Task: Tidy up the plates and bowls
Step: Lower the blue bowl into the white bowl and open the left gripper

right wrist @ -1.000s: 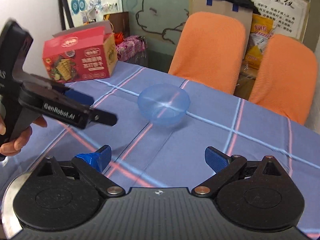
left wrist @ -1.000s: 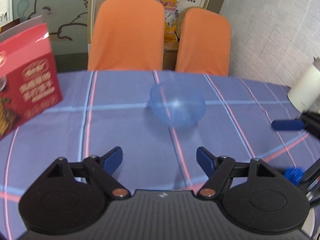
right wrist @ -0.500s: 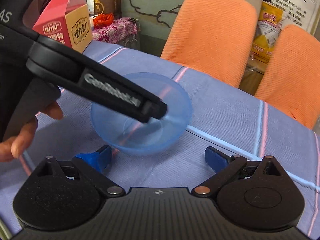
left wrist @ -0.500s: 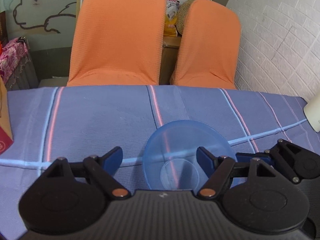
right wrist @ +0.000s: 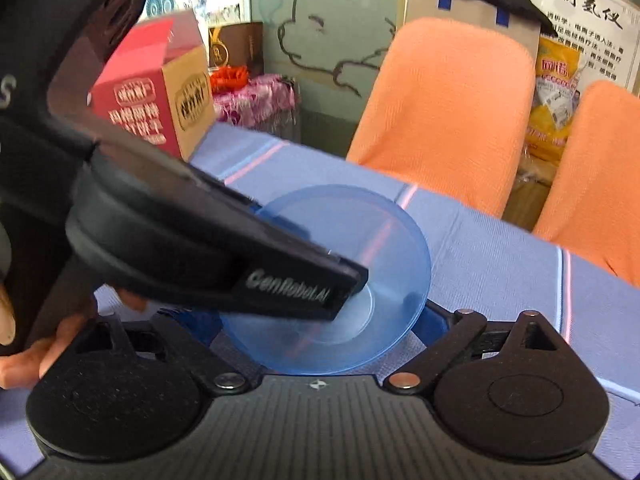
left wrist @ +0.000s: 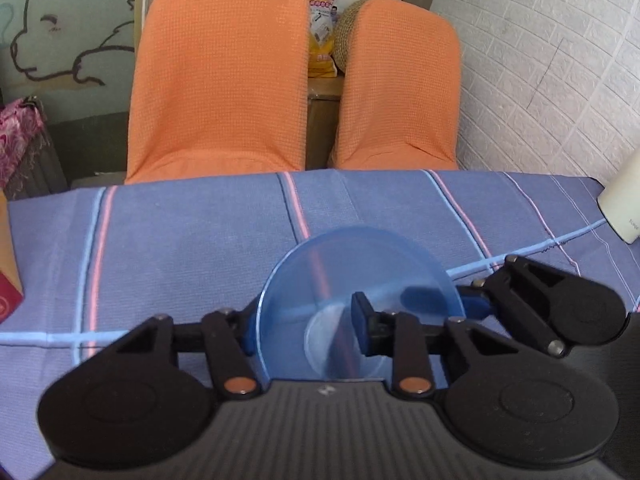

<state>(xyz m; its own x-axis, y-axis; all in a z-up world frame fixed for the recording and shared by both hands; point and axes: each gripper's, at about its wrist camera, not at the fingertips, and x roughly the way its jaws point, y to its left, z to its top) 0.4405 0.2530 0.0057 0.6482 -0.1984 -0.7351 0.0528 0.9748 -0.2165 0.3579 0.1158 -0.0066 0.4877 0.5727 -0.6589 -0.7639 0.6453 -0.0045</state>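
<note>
A translucent blue bowl (left wrist: 360, 264) (right wrist: 380, 232) stands on the striped blue tablecloth (left wrist: 180, 240). My left gripper (left wrist: 304, 330) (right wrist: 316, 256) straddles the bowl's left wall. Its outer pad lies against the rim, and its inner pad hangs over the bowl's base. The jaws are half closed, with a gap still showing. My right gripper (right wrist: 310, 316) (left wrist: 448, 299) comes in from the right, open wide, with the bowl between its fingers. The left gripper hides the right gripper's left finger.
A red carton (right wrist: 148, 108) (left wrist: 8, 292) stands at the table's left. Two orange chairs (left wrist: 220, 80) (left wrist: 400, 88) face the far edge. A white cylinder (left wrist: 624, 208) stands at the right by the brick wall. A hand (right wrist: 24, 356) holds the left gripper.
Both grippers have moved forward onto the bowl. The left gripper's fingers have narrowed around the bowl's left wall. The right gripper's fingers have kept their wide spread.
</note>
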